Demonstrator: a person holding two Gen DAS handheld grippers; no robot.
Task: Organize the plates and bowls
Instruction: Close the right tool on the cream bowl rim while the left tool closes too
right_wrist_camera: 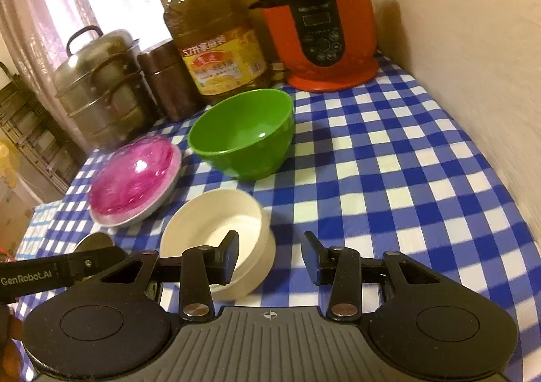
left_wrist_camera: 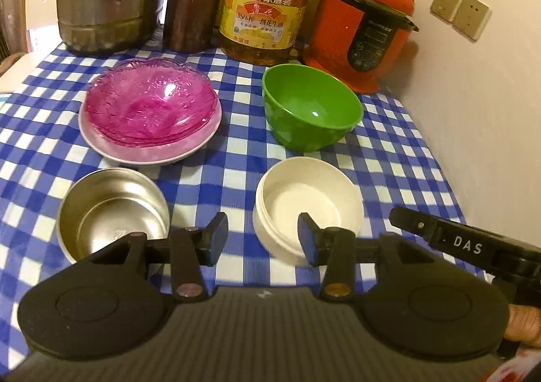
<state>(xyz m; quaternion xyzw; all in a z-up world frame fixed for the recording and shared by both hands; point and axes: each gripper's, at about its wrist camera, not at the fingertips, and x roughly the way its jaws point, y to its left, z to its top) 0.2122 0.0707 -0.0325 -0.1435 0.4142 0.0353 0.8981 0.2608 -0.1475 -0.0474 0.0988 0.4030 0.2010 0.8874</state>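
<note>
Several pink glass plates are stacked on a pale plate at the back left of the checked tablecloth. A green bowl stands to their right. Nearer me sit a steel bowl and a white bowl. My left gripper hovers open over the cloth between these two, with nothing in it. My right gripper is open too. Its jaws straddle the near right wall of the white bowl in the picture, without pressing on it. The green bowl lies beyond.
Along the back stand a stacked steel steamer pot, a copper canister, a large oil bottle and a red pressure cooker. A wall with sockets borders the table on the right.
</note>
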